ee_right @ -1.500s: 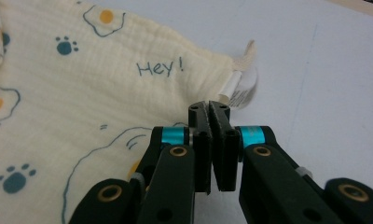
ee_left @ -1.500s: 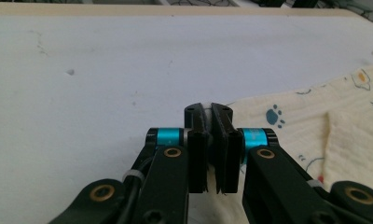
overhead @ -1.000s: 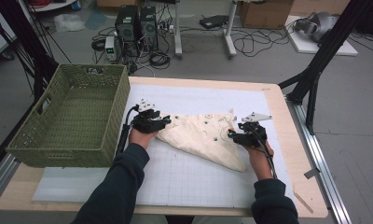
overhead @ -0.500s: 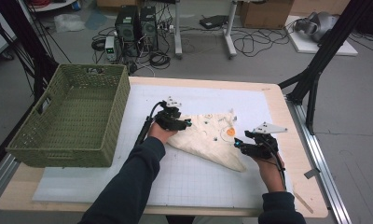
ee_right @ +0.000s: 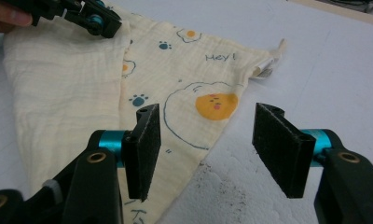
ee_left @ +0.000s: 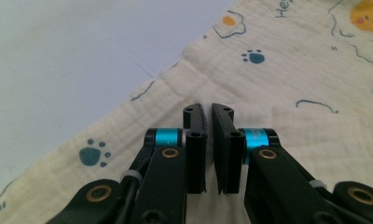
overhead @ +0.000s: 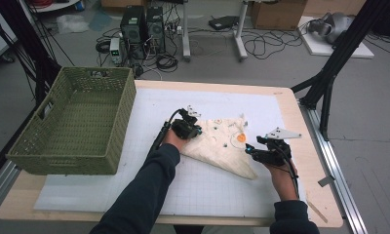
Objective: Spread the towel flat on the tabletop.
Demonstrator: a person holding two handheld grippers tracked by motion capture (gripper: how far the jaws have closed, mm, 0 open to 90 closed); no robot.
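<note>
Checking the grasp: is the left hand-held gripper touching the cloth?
Touching. The left gripper view shows the left hand-held gripper, jaws nearly shut, pressed into the cloth.

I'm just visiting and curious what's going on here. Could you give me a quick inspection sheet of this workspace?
Surface: wooden table under a white gridded mat.
Job's things: cream printed cloth, folded, flat on the mat.
Clutter: green woven basket at the left edge.
Grippers: left tool has just been closing, now pinched on a cloth fold; right tool open above the cloth's edge.
Cables: one trails from each tool.
Surroundings: computers, floor wiring, black stands.
</note>
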